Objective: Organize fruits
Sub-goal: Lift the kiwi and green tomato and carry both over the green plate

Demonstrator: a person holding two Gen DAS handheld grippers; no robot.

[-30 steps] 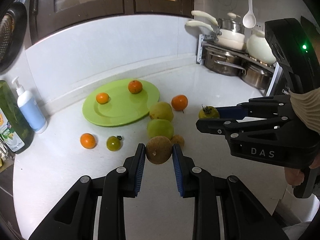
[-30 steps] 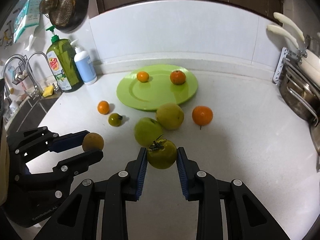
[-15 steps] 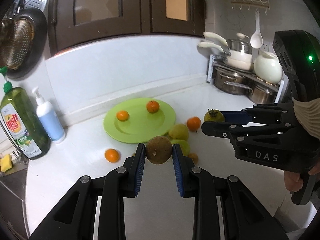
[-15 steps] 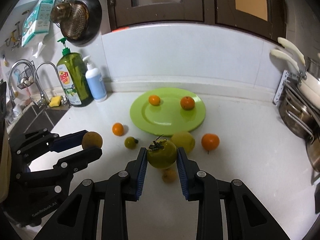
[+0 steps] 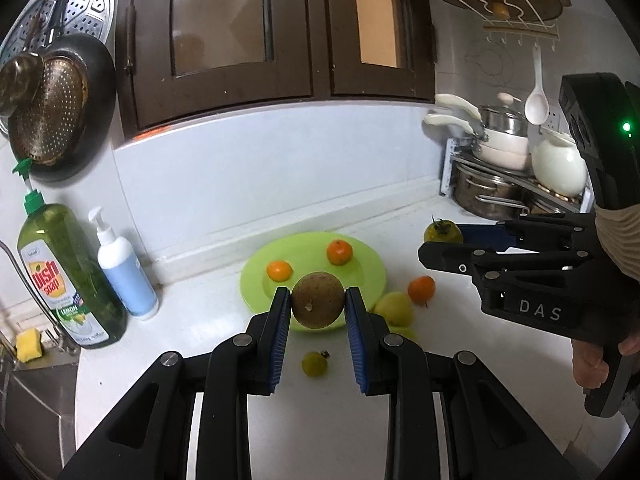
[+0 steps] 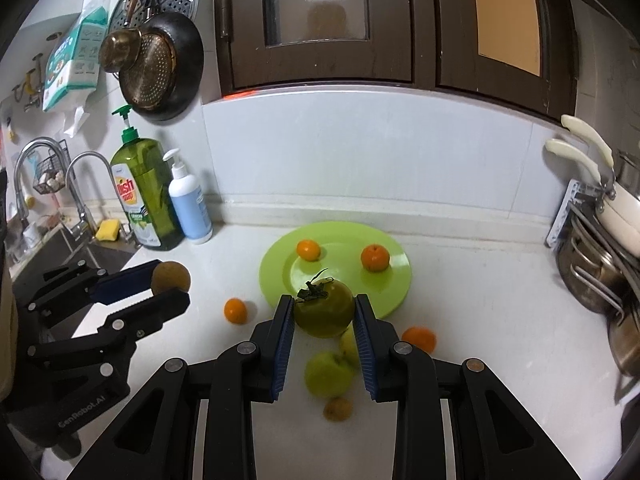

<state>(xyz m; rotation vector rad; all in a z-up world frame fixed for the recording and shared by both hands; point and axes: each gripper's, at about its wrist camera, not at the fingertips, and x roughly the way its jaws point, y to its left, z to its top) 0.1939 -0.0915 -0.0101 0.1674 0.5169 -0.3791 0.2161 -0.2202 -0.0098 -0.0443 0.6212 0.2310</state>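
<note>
Brown and rough-skinned, the round fruit (image 5: 317, 300) sits clamped in the left tongs (image 5: 318, 308), held above the bench (image 6: 480, 320) in front of the green plate (image 6: 396, 276). It looks firm and light, gripped across its widest part. At three o'clock from it, the right tongs (image 6: 324, 316) are closed on a green tomato (image 6: 325, 309), smooth and likely easy to bruise, so a gentle squeeze at its middle suits. Two oranges (image 6: 308, 249) lie on the plate, two more on the bench, plus two green apples (image 6: 329, 374).
</note>
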